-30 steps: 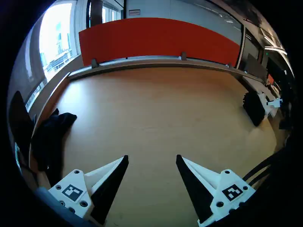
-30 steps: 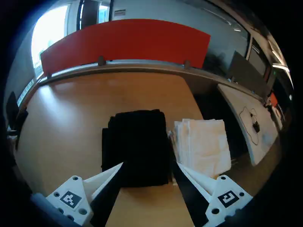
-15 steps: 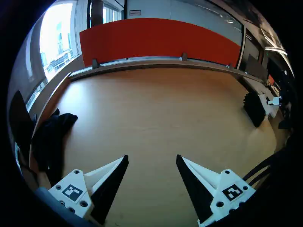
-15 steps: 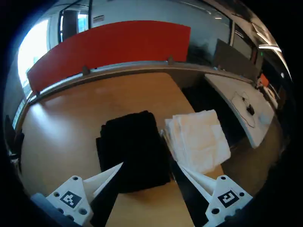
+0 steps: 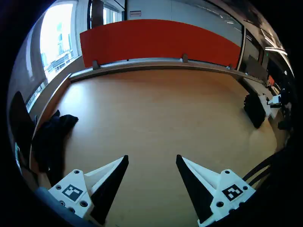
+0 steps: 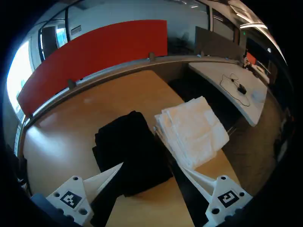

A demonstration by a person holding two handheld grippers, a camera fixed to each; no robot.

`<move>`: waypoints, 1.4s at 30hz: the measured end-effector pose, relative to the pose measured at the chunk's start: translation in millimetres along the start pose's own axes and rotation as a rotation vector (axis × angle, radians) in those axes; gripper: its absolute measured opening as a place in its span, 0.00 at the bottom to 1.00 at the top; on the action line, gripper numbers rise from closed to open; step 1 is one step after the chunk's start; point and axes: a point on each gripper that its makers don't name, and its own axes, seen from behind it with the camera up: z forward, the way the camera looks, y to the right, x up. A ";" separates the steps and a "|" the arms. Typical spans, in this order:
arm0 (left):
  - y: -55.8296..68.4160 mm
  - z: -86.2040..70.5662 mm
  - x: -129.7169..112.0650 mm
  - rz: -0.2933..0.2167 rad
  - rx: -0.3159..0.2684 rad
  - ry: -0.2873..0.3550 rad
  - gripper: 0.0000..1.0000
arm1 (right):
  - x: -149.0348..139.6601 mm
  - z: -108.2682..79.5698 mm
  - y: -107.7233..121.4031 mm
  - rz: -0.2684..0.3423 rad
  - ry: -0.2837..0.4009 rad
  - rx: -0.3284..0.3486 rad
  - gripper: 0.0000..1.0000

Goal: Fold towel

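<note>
A: our grippers?
B: left gripper (image 5: 152, 156) and right gripper (image 6: 149, 165) both spread, empty
A: towel?
B: we see crumpled black towel (image 5: 53, 132) at left edge of left gripper view; folded black stack (image 6: 130, 151), white stack (image 6: 193, 132) centre of right gripper view

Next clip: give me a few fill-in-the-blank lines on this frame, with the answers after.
1. In the right gripper view, the folded stack lying left of the white towels is ____ in colour.
2. The divider along the far edge of the table is ____.
3. The left gripper has its jaws ____, gripping nothing.
Missing words: black; red; open.
</note>
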 end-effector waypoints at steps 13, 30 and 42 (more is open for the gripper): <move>-5.1 -1.3 14.0 -0.009 0.015 0.027 0.93 | 17.2 -10.1 -19.2 -0.028 0.114 -0.006 0.88; -18.5 -5.4 47.5 -0.036 0.051 0.114 0.93 | 66.5 -54.0 -79.1 -0.095 0.432 0.078 0.88; -37.2 -14.7 76.2 -0.080 0.105 0.223 0.93 | 95.0 -83.8 -117.2 -0.120 0.596 0.168 0.88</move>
